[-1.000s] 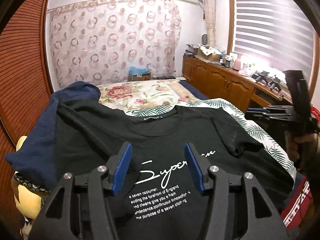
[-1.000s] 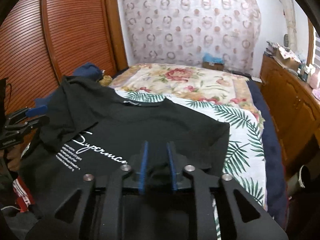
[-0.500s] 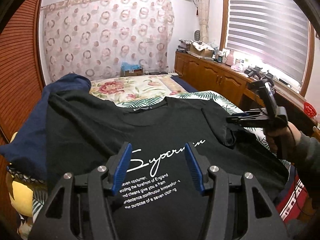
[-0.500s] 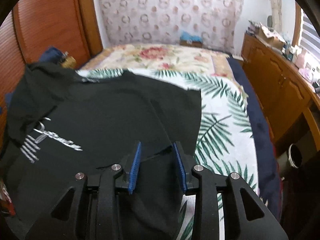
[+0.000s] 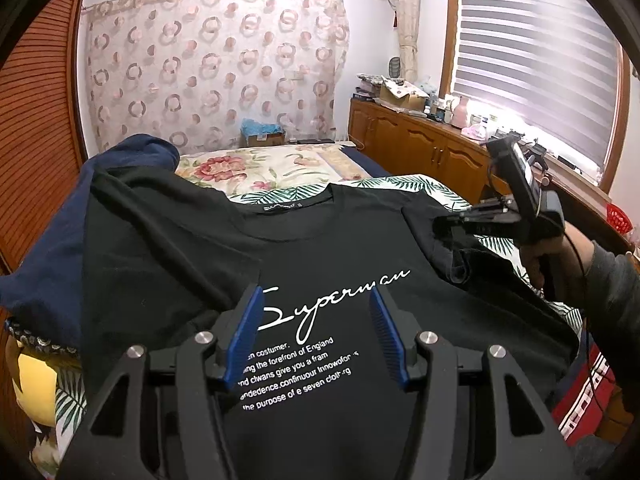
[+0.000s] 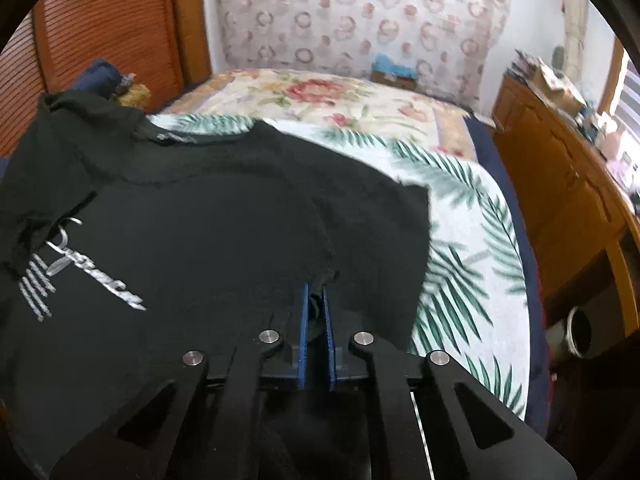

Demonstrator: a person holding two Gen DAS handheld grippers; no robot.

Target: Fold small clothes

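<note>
A black T-shirt (image 5: 320, 240) with white "Superman" lettering lies face up on the bed, collar away from me. My left gripper (image 5: 316, 296) hovers open just above the print, with nothing pinched between its blue pads. In the left wrist view, a hand holds my right gripper (image 5: 442, 222) at the shirt's right sleeve (image 5: 440, 256). In the right wrist view the right gripper (image 6: 314, 290) is shut, with a fold of the black T-shirt (image 6: 220, 220) pinched between its pads where the sleeve (image 6: 380, 240) meets the body.
The bed cover (image 5: 272, 168) has flowers and palm leaves (image 6: 460, 260). A navy garment (image 5: 60, 240) lies under the shirt's left side. A red striped cloth (image 5: 584, 392) hangs at the near right. A wooden cabinet (image 5: 420, 148) runs along the right, and a slatted door (image 6: 100, 40) stands on the left.
The right gripper came down onto the shirt by its right sleeve, opened a little, then closed on the fabric. The left gripper stayed open above the print.
</note>
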